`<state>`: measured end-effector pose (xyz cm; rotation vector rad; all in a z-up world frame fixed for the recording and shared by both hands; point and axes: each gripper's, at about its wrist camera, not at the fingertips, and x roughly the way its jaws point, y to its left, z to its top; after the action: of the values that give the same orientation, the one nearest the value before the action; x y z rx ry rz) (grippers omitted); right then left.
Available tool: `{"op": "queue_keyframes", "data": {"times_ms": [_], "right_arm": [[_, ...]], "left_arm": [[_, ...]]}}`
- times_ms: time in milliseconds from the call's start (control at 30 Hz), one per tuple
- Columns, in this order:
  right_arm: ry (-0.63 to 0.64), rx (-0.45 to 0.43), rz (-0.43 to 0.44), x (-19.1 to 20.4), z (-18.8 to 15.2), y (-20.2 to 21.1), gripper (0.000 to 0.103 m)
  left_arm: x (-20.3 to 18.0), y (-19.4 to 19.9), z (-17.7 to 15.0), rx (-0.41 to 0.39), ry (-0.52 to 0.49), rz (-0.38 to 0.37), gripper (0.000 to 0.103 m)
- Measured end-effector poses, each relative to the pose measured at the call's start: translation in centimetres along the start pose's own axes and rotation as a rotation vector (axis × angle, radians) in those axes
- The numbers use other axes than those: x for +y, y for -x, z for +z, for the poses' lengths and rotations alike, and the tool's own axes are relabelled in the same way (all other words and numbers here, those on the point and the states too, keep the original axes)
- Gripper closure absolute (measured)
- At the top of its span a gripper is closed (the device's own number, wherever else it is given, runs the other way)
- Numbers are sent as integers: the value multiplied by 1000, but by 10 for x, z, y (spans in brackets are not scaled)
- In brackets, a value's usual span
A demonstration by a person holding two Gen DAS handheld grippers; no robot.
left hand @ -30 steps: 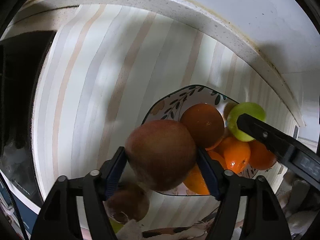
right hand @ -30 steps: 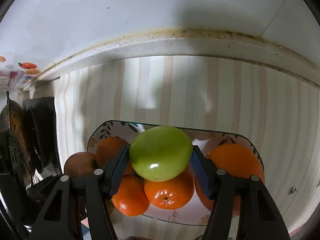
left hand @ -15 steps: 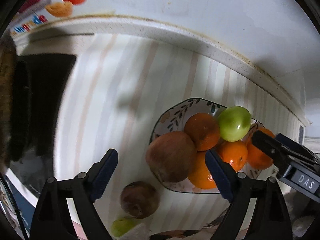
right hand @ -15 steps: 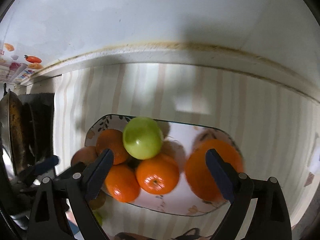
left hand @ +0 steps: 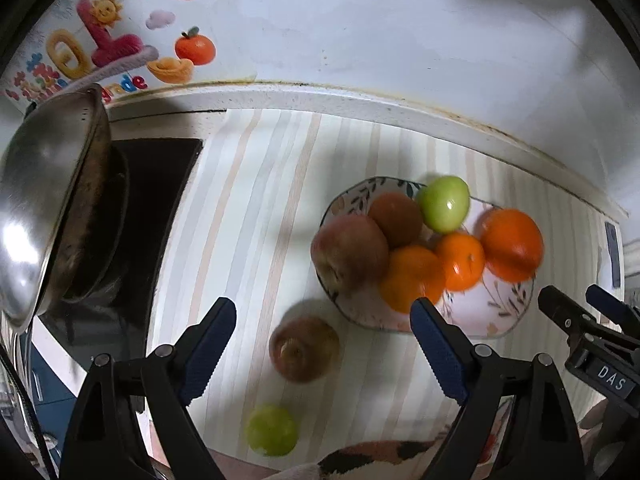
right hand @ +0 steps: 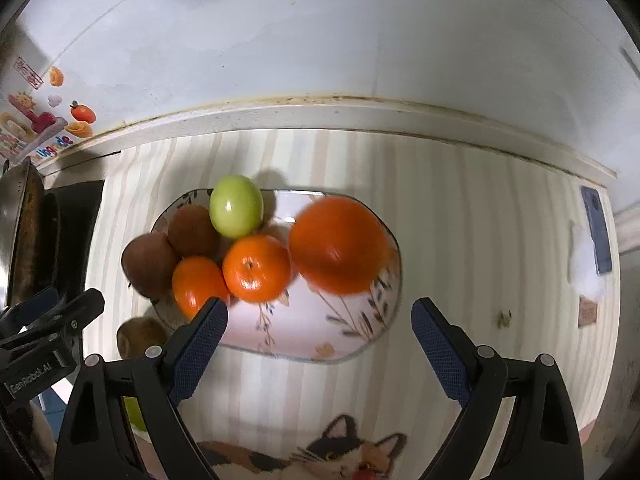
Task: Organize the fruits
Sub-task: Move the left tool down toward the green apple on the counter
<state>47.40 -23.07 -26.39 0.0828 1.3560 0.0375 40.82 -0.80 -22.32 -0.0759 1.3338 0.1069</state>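
A patterned bowl (left hand: pixel 510 312) (right hand: pixel 320 340) on the striped mat holds several oranges, a red apple (left hand: pixel 349 253) (right hand: pixel 148 266) at its left rim and a green apple (left hand: pixel 445 203) (right hand: pixel 236 206) at the back. A second red apple (left hand: pixel 303 349) and a green apple (left hand: pixel 272 431) lie on the mat in front of the bowl's left side. My left gripper (left hand: pixel 323 350) is open and empty above the loose red apple. My right gripper (right hand: pixel 319 347) is open and empty above the bowl's front rim.
A steel wok (left hand: pixel 44 208) sits on a dark stove at the left. A white wall ledge (right hand: pixel 320 114) runs behind the mat. A blue phone (right hand: pixel 596 232) lies at the far right. The mat's front edge bears a cat picture (right hand: pixel 340 456).
Both grippers opened, left the red apple and the green apple in the bowl, and drew back and up from it.
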Motion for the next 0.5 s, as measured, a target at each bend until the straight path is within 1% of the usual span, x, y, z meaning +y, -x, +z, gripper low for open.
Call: {"op": "queue_keyframes", "data": {"times_ms": [267, 367, 500], "right_arm": [[-47, -82, -4, -1, -53, 51, 8], [-71, -101, 1, 3, -67, 68, 8], [-84, -146, -3, 11, -86, 95, 8]], "left_arm": [[1, 46, -34, -93, -46, -15, 14], [3, 62, -43, -111, -68, -32, 14], [4, 85, -57, -157, -105, -36, 14]]}}
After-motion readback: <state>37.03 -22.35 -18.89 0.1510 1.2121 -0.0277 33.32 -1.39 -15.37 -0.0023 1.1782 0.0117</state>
